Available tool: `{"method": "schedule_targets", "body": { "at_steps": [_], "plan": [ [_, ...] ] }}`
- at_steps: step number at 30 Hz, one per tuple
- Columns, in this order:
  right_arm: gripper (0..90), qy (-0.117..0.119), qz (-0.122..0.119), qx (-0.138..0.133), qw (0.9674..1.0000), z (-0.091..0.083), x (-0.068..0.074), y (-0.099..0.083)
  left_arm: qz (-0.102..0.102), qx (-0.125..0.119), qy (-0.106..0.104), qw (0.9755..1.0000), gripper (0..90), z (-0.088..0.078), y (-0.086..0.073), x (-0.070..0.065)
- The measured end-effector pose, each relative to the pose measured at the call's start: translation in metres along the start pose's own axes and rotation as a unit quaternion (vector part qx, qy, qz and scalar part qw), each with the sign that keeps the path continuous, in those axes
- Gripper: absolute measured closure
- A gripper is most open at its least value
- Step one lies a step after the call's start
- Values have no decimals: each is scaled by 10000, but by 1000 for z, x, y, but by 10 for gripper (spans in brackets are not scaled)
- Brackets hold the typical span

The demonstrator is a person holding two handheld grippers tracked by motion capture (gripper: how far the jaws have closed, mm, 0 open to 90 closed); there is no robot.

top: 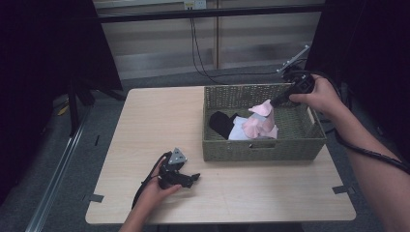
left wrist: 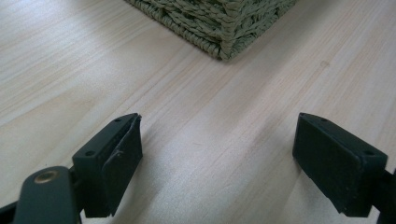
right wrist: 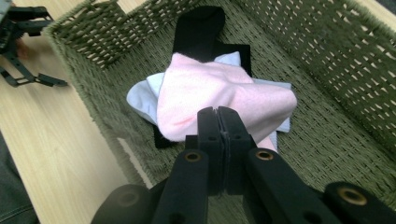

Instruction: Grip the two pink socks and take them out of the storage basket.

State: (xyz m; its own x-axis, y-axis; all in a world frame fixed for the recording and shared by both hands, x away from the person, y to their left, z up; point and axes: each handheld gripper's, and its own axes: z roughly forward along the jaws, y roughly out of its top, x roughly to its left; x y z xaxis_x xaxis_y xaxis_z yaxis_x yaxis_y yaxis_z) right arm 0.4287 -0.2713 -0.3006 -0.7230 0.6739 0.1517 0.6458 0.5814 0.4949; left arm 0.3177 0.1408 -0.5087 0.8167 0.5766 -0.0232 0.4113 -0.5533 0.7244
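- Two grippers were in use, one in each of the person's hands, over a pale wooden surface.
- At the left, the left gripper rested low on the surface, its fingers spread wide with only bare wood between them; a corner of the woven basket lay just ahead, apart from them.
- In the middle, the basket held a black cloth and a pale blue cloth lying on its floor.
- At the right, the right gripper had its fingers pressed together on a pink cloth, pinching its top edge.
- From above, the pink cloth hung from those fingers over the basket's middle, above the other cloths.
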Motion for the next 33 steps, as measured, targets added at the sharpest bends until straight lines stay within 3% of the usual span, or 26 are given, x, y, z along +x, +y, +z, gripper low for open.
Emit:
{"method": "schedule_targets", "body": {
  "at_steps": [13, 33],
  "plan": [
    [887, -34, -239, 17, 9997, -27, 16, 12, -4, -1, -2, 10000, 154, 0, 0, 0],
    [886, 71, -685, -73, 9976, -60, 44, 15, 4, 2, -2, 10000, 154, 0, 0, 0]
  ]
}}
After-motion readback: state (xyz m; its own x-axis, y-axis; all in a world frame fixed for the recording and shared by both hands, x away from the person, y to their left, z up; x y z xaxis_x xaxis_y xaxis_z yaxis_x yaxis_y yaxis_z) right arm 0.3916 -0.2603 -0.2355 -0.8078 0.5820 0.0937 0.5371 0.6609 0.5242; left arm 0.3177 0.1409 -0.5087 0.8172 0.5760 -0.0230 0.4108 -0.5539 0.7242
